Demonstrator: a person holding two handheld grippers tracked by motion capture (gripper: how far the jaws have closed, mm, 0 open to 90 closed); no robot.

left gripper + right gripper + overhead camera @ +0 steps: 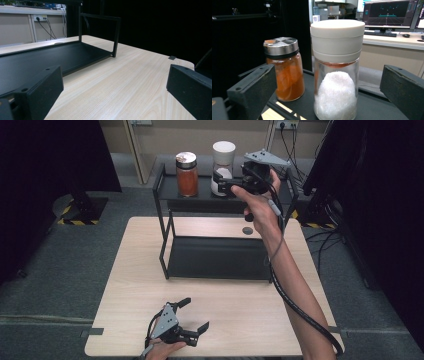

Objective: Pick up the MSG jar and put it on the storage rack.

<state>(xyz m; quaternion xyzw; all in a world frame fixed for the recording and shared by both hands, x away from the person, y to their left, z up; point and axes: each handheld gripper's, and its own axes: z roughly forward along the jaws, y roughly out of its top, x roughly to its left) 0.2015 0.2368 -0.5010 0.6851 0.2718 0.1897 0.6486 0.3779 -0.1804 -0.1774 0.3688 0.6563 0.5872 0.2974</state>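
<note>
White-lidded jar (336,72) with white powdery stuff inside, standing upright on the top shelf of the black rack (165,187), toward its right end. Sitting right between the jaws of the right tool (226,184), which look spread wide on either side of the glass, not touching it yet. Probably lined up like that for a sideways grab around the body below the lid, since that's the narrower, grippier bit.

Just left of it, close but apart: a jar of orange stuff with a metal lid (284,70), also upright. Tight enough that the left-hand jaw has to slide into the gap between the two, so could easily nudge the orange one.

Right hand (260,202) held up at shelf height, cable trailing down the forearm.

Lower shelf of the rack bare, maybe where the jar ends up, just guessing.

Way nearer, at the front edge of the counter (130,285), left tool (196,315) parked low, jaws spread, holding nothing, pointed at the rack. Looks like it's just out of the way.
</note>
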